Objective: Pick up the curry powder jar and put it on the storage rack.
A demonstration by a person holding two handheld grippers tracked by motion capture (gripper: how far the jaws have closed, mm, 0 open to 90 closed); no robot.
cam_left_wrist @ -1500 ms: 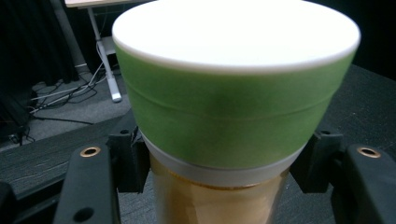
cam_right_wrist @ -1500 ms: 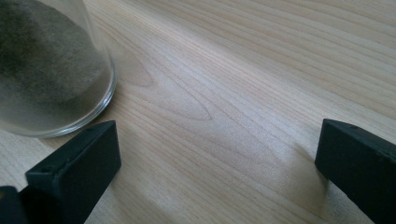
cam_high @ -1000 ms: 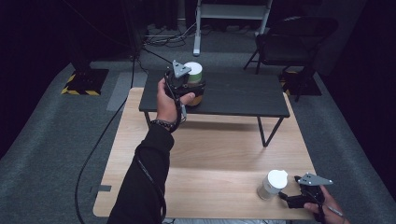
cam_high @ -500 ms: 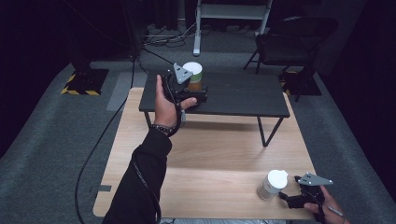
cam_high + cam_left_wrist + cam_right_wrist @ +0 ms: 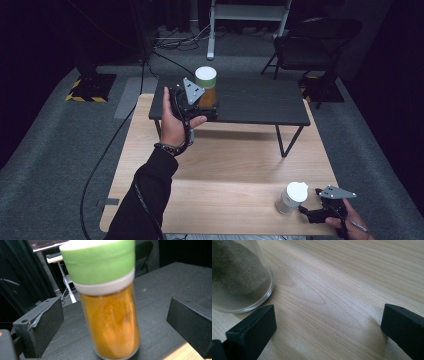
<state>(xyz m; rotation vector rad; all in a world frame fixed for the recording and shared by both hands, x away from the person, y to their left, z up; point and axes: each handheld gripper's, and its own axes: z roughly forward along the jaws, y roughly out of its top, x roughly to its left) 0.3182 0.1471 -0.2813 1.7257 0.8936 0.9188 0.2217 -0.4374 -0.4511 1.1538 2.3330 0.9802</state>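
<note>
So, count: two jars, two tables, two grippers, one chair.

Jar one: orange powder jar [image 5: 206, 90] with green-and-white cap, standing upright on the low black table [image 5: 260, 102], near its left end. Jar two: glass jar [image 5: 290, 198] with white lid and grey powder, upright on the wooden table [image 5: 240, 165], near its front right corner.

Around: black folding chair [image 5: 312, 40] behind the black table, white stand legs further back, cables on the grey carpet, yellow-black striped base at far left. Nothing sits between either gripper and its jar.

Left gripper [image 5: 192, 102]: held by the left hand [image 5: 175, 125] at the black table's front edge. In the left gripper view the jaws are spread wide, one each side of the orange powder jar [image 5: 110, 312], clear gaps both sides, no contact. Jar sits centred between them, slightly blurred.

Right gripper [image 5: 312, 212]: low over the wooden table, just right of the glass jar. In the right gripper view the jaws are wide apart, holding nothing; glass jar [image 5: 239, 277] is off to the upper left, just beyond the left jaw, outside the gap. Bare wood between the jaws.
</note>
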